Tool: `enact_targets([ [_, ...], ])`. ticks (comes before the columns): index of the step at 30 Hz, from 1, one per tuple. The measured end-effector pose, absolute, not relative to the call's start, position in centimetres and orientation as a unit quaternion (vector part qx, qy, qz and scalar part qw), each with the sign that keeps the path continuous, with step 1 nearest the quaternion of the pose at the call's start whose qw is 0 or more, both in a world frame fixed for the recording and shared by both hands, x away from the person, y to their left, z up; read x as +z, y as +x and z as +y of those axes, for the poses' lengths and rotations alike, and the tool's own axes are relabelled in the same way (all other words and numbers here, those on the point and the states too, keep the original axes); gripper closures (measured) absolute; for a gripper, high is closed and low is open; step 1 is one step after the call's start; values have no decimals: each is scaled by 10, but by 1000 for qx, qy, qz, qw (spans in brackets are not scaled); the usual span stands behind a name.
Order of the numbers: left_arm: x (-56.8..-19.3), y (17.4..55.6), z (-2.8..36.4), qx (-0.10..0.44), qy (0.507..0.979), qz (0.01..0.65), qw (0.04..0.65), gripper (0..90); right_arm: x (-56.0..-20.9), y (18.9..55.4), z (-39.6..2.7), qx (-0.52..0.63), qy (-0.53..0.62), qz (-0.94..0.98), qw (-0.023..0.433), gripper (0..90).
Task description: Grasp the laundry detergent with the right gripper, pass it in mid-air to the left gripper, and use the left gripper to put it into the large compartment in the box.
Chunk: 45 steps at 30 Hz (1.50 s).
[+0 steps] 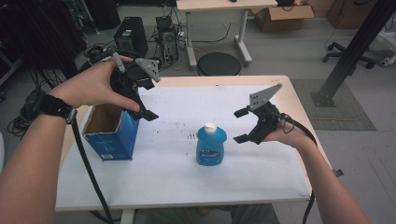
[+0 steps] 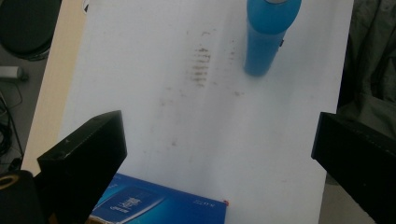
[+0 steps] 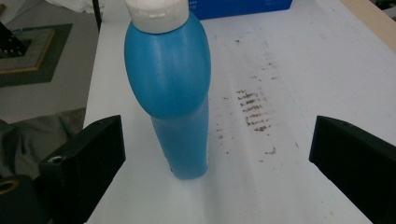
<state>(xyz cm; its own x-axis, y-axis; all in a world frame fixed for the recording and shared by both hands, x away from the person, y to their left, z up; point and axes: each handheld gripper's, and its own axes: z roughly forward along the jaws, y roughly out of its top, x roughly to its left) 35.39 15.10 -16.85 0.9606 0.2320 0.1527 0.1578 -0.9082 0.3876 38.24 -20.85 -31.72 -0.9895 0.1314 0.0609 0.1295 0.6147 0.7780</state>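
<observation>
Nothing seems begun yet: the blue bottle (image 1: 211, 144) stands upright and untouched in the middle of the table (image 1: 177, 182), right of the open blue box (image 1: 111, 130), while the left gripper (image 1: 140, 100) and the right gripper (image 1: 243, 126) both hover spread wide, holding nothing.

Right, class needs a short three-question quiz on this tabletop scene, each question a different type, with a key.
1. True or false: the blue bottle stands upright with its white cap on.
2. Which gripper is above the open blue box? A) left gripper B) right gripper
3. Fill in: both grippers are ____, holding nothing.

Key: 1 true; 2 A; 3 open.
</observation>
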Motion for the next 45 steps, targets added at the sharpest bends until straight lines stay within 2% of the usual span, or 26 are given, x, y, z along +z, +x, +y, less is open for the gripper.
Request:
enact_targets([
  [27, -172, 351, 154, 94, 972, 99, 191, 38, -371, 375, -176, 497, 78, 863, -39, 19],
  [45, -175, 351, 152, 92, 972, 99, 192, 38, -393, 372, -158, 512, 75, 854, -55, 48],
])
